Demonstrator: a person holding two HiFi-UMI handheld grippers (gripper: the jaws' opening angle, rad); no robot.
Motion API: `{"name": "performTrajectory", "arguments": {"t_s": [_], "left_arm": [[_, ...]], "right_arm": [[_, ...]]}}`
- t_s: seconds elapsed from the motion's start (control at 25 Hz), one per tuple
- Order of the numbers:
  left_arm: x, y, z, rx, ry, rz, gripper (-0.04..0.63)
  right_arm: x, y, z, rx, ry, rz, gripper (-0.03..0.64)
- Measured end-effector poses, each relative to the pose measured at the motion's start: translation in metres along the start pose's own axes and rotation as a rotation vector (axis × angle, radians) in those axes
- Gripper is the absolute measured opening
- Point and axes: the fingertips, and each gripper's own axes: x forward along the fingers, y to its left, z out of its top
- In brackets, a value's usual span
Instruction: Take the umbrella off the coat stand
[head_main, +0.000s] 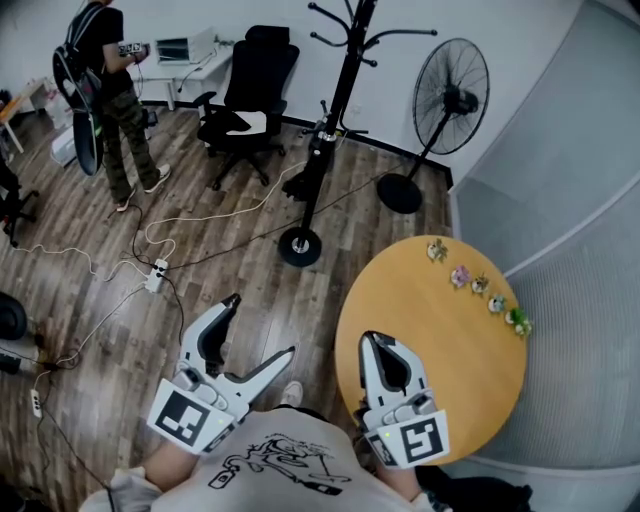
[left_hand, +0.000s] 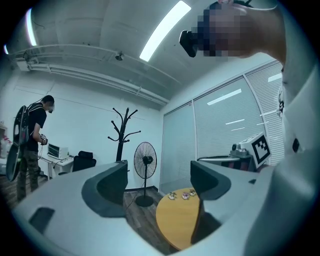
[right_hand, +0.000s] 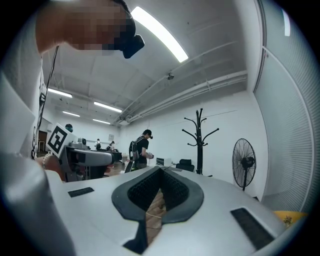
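Note:
The black coat stand (head_main: 338, 110) rises from a round base on the wood floor, far ahead of both grippers. A dark bundle (head_main: 321, 143) low on its pole may be the umbrella; I cannot tell for sure. The stand also shows in the left gripper view (left_hand: 120, 134) and the right gripper view (right_hand: 200, 140), small and distant. My left gripper (head_main: 254, 336) is held near my body with its jaws wide apart and nothing between them (left_hand: 157, 182). My right gripper (head_main: 373, 342) hovers over the near edge of the round table, jaws shut on nothing (right_hand: 160, 186).
A round wooden table (head_main: 420, 300) at the right carries several small figurines (head_main: 478, 283) along its far edge. A floor fan (head_main: 446, 100) stands right of the stand, a black office chair (head_main: 246, 93) left of it. Cables and a power strip (head_main: 155, 275) lie on the floor. A person (head_main: 108, 85) stands far left.

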Motion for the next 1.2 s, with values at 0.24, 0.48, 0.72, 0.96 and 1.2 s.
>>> {"name": "performTrajectory", "arguments": {"t_s": [0.24,0.48,0.72,0.96,1.2], "left_arm": [[0.027,0.000,0.000,0.000,0.009,-0.004,0.393],[0.047,-0.005,-0.003,0.005,0.017,0.003,0.388],[0.069,-0.016,-0.007,0.008,0.014,-0.003,0.386],[0.075,-0.023,-0.011,0.002,0.040,-0.002,0.382],[0.082,-0.017,-0.015,-0.005,0.040,0.011,0.379]], "right_arm": [[0.008,-0.025,0.003,0.005,0.000,-0.001,0.014],[0.007,-0.046,-0.001,0.014,0.006,-0.001,0.014],[0.003,-0.069,-0.007,0.024,0.007,-0.006,0.014],[0.000,-0.079,-0.009,0.036,0.006,-0.010,0.014],[0.004,-0.086,-0.011,0.040,0.007,-0.007,0.014]]}}
